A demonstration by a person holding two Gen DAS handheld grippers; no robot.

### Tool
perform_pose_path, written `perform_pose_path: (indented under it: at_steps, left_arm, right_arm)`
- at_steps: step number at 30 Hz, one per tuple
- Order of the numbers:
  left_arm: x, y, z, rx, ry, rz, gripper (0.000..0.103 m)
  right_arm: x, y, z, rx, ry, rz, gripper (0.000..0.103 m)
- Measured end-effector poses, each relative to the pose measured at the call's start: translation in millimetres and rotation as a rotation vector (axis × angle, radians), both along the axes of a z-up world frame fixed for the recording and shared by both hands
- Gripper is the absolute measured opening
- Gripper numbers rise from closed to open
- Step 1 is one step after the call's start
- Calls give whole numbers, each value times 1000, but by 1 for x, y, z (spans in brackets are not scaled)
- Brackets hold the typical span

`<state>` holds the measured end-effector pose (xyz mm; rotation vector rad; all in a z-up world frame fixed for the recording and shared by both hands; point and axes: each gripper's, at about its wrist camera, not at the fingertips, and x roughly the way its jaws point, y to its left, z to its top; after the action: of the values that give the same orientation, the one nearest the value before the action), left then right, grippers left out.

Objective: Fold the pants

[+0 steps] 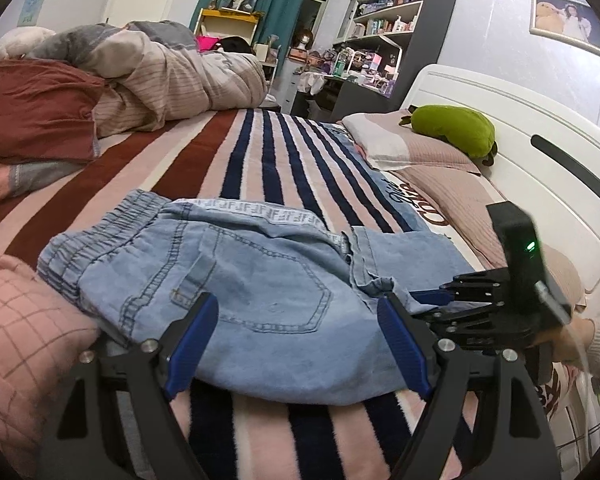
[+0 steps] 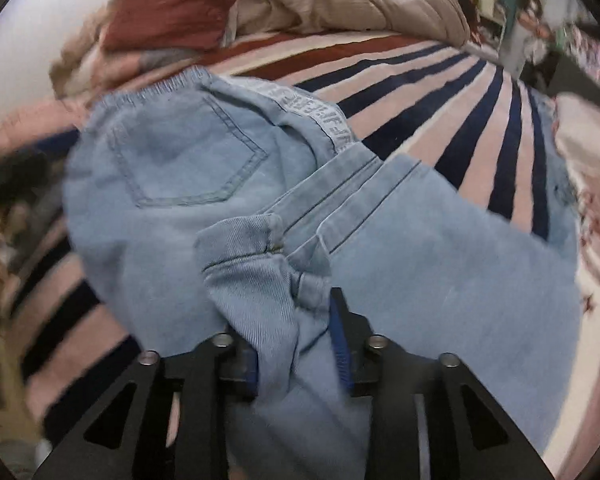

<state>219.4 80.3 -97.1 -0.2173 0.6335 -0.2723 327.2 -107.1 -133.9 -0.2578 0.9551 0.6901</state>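
Light blue denim pants (image 1: 260, 280) lie partly folded on the striped bed blanket (image 1: 260, 152), waistband to the left. My left gripper (image 1: 300, 332) is open and empty, its blue pads on either side of the pants' near edge, just above the cloth. My right gripper (image 2: 296, 344) is shut on a bunched fold of the pants (image 2: 268, 288) near a leg hem. The right gripper also shows in the left wrist view (image 1: 460, 304), at the pants' right side. The right wrist view is motion-blurred.
A rumpled duvet (image 1: 160, 76) and a red pillow (image 1: 32, 108) lie at the far left of the bed. A pillow with a green plush toy (image 1: 456, 128) sits by the white headboard (image 1: 540, 152). A pink checked blanket (image 1: 16, 340) lies at the near left.
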Motion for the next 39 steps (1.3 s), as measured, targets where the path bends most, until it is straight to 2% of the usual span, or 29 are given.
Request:
perform_pose_path:
  at_steps: [2,6,10,13,15,18,20,23,25,31,33,36,38,39]
  left_arm:
    - [1,-4,1,0,0,-5,79]
    - [1,-11,2,-4,3,-14,79]
    - [-1,-12,3,-2,5,4,79]
    - [-5,-6,1,-15,12,27,79]
    - [-7,-1,0,-19,19,38,79]
    - [-10,3,-2,-2,24,53,79]
    - [-10,5,-3,-3,28,58,79]
    - [-8,5,-5,-11,33,54,79]
    - [-7,4,-5,-12,32,47,79]
    - [-9,4,-8,-24,45,51,79]
    - [-11,7,-10,-38,64,68,79]
    - [-16,12,-18,-85,100,97,79]
    - [-19,13,-24,-101,122,128,79]
    - [-19,13,-27,-110,134,144,79]
  right_arm:
    - [-3,-12,4,92,52,1,35]
    - [-17,-28,13,151,77,25,35]
    - [-26,-38,30,198,30,13,35]
    - [-15,-34,36,213,-16,15,35]
    - [0,-27,31,229,15,20,37]
    - [13,-15,13,240,89,38,46]
    - [13,-9,4,234,86,40,46]
    - [3,-3,3,234,47,70,25]
    - [-6,0,5,224,7,90,21]
    - [-18,-2,0,254,65,163,20]
    - [-23,-2,-2,246,61,162,20]
    - [-29,-13,6,291,31,124,20]
    - [-33,-26,17,331,-17,88,26]
    - [-35,-31,22,336,-43,69,33]
